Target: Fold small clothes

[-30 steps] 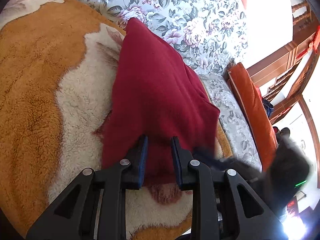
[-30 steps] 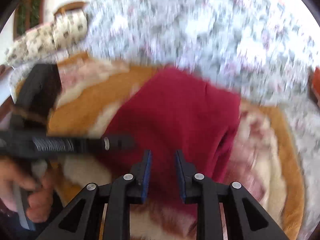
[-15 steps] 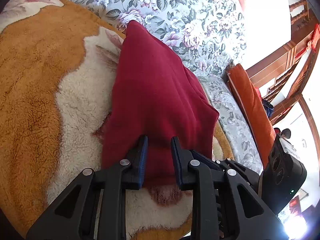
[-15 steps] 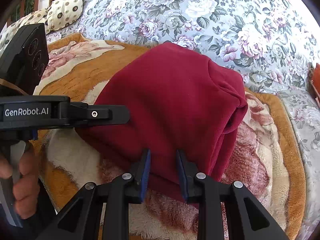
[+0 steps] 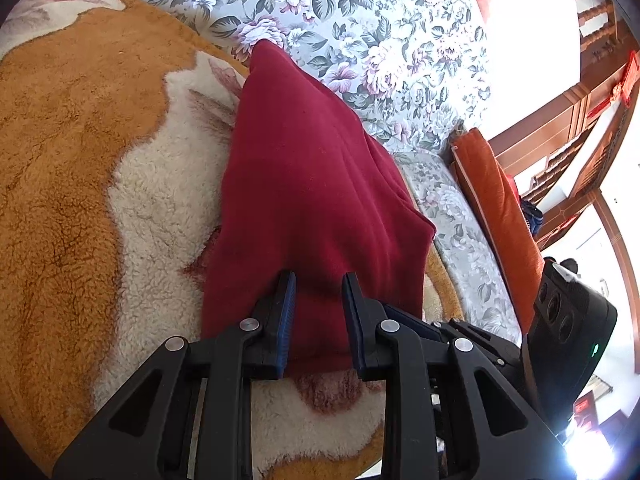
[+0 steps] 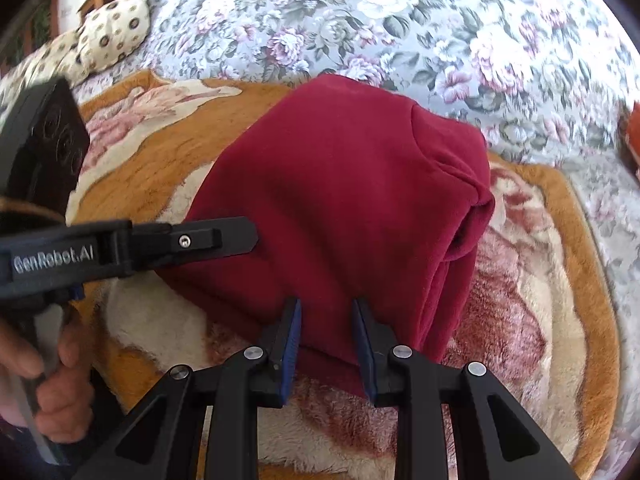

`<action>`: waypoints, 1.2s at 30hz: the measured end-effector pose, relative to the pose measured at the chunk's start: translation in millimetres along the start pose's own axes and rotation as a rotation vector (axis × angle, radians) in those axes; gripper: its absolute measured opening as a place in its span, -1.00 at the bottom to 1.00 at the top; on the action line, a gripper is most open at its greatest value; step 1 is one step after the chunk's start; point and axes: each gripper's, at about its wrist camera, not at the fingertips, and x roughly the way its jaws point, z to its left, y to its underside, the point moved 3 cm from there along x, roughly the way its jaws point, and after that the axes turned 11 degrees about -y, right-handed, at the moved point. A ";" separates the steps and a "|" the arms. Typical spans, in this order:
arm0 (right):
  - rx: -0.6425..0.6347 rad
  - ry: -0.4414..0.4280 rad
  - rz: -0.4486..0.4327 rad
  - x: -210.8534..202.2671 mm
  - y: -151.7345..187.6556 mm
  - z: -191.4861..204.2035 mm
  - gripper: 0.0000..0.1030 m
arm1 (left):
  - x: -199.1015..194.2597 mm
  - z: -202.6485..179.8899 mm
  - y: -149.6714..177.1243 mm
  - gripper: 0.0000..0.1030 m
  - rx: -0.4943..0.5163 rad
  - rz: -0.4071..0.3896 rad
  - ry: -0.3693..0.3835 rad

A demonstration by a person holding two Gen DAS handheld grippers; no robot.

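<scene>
At bottom centre of each view, the left gripper (image 5: 318, 286) and right gripper (image 6: 326, 312) sit with jaws parted over the near hem of the folded red garment (image 5: 312, 184), gripping nothing. Pinch both hem corners evenly before lifting. Beyond lie the fleecy orange blanket (image 5: 68, 152) and floral sofa (image 6: 400, 20).

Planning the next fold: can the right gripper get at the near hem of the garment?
Probably yes: the right gripper is open right at the red garment's near hem, nothing between; the left gripper sits off to the side.
</scene>
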 end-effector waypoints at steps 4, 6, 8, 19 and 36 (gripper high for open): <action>0.155 -0.140 -0.053 -21.5 2.1 -15.8 -0.51 | -2.5 2.6 -2.0 -0.56 -0.023 0.004 0.023; 0.213 -0.183 -0.182 -47.1 -2.8 -27.3 -0.51 | -8.6 -0.2 -6.7 -0.54 -0.024 0.017 0.025; 0.229 -0.158 -0.316 -70.7 -12.3 -39.9 -0.50 | -20.9 -9.9 -18.8 -0.54 0.004 -0.022 0.048; 0.190 -0.077 -0.346 -19.9 -119.8 -119.7 -0.50 | 80.1 -44.1 -190.3 -0.17 0.192 0.026 -0.262; 0.281 -0.203 -0.340 -24.4 -100.5 -144.8 -0.48 | 66.9 -46.9 -163.7 -0.10 0.174 0.066 -0.233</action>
